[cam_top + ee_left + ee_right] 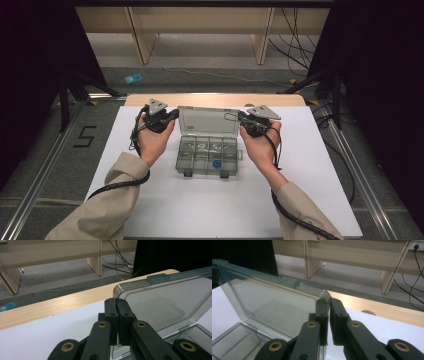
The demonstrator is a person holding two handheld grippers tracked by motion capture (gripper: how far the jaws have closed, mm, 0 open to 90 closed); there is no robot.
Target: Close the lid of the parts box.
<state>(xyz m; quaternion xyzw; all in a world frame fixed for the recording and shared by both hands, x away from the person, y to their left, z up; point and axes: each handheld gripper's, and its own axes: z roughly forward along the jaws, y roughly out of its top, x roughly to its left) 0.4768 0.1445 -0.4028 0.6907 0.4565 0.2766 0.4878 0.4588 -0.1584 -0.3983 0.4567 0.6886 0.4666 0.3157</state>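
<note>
Beige sleeves; black tools [176, 114] with brass rivets.

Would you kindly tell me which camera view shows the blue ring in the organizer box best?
The high view: the blue ring sits in a front compartment of the clear organizer box, seen from above. The two gripper views look along shut jaws pinching the raised lid's two corners; they catch just a corner of the compartments, with no ring there.

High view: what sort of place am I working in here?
Most likely a lab or data-recording station, not a home. A white table stands between black curtains, metal floor rails run along both sides with a taped number 5, and loose cables lie under plain wooden benches.
</note>
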